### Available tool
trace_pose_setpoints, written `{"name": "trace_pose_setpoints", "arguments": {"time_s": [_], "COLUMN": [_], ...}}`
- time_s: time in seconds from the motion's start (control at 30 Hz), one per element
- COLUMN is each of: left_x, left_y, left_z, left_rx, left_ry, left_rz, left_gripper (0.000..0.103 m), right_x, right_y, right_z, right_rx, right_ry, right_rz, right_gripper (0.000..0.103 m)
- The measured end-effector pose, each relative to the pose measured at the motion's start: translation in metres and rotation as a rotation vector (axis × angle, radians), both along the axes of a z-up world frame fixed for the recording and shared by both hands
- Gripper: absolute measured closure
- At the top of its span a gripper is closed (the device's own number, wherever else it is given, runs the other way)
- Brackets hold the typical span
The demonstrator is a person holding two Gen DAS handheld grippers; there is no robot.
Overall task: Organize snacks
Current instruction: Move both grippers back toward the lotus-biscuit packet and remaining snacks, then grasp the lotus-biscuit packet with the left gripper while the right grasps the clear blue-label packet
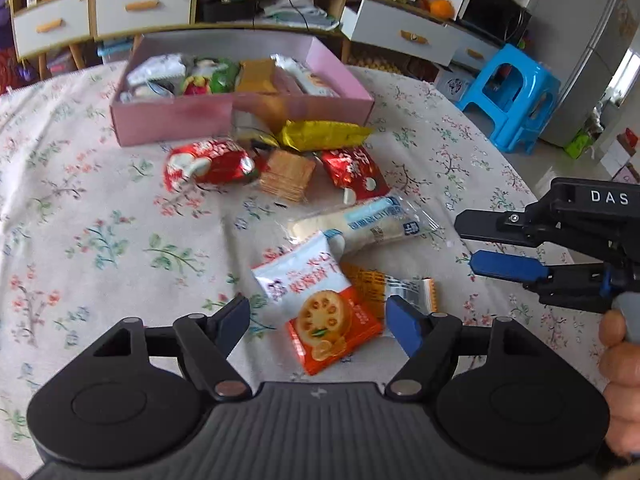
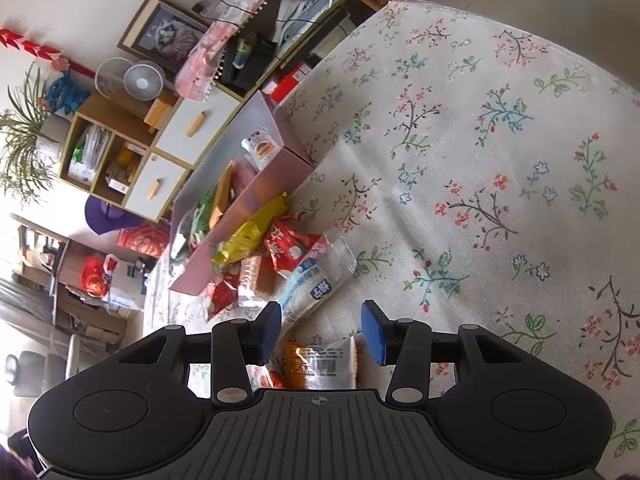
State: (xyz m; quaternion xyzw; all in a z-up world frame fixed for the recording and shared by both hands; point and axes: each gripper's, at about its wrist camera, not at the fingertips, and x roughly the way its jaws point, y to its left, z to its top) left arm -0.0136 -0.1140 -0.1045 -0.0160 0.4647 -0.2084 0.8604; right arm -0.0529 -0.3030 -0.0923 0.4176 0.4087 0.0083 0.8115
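Your left gripper [image 1: 318, 316] stands wide over the orange-and-white biscuit packet [image 1: 320, 308], one pad on each side and neither pressing it. That packet lies flat on the flowered surface [image 1: 100, 240], at the near end of the loose pile, well short of the pink box [image 1: 240, 116] toward the far edge. It overlaps an orange-and-clear wrapper [image 1: 404, 286] just beside it, and the long pale cracker sleeve [image 1: 368, 224] lies just beyond.

Judge the packet as light, thin and crinkly: a glossy film pillow around brittle biscuits. It will likely slide rather than lift if you pinch its flat face, so take it across its narrow width near the middle, where the contents give the film some body, and close gently to spare the biscuits. Avoid the crimped end seals, which are slick and floppy.

Your right gripper [image 2: 320, 328] is half open with nothing between its pads; the orange-and-clear wrapper [image 2: 324, 362] lies beneath it, untouched. Watch that lifting one packet does not drag its neighbour.
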Motion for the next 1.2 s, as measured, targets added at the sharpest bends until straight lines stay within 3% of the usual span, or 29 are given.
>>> {"name": "trace_pose_setpoints", "arguments": {"time_s": [0.23, 0.33, 0.73, 0.83, 1.07, 1.2], "left_x": [0.003, 0.000, 0.001, 0.002, 0.006, 0.009], "left_y": [-0.020, -0.019, 0.033, 0.045, 0.073, 0.086], "left_z": [-0.009, -0.007, 0.006, 0.009, 0.012, 0.014], "left_rx": [0.127, 0.150, 0.045, 0.025, -0.015, -0.028], "left_ry": [-0.050, -0.084, -0.083, -0.088, -0.080, -0.081], "left_rz": [-0.007, -0.021, 0.072, 0.105, 0.164, 0.192], "left_gripper": [0.032, 0.052, 0.059, 0.059, 0.059, 0.059], "right_x": [0.002, 0.003, 0.007, 0.014, 0.042, 0.052], "right_y": [0.006, 0.008, 0.020, 0.025, 0.046, 0.055], "right_z": [0.002, 0.000, -0.003, -0.007, -0.022, -0.023], "right_rx": [-0.036, -0.036, -0.044, 0.007, -0.013, -0.037], "right_ry": [-0.011, -0.010, -0.010, -0.010, 0.034, 0.032], "right_rz": [0.022, 0.034, 0.067, 0.075, 0.032, -0.055], "right_gripper": [0.058, 0.058, 0.058, 0.058, 0.058, 0.059]}}
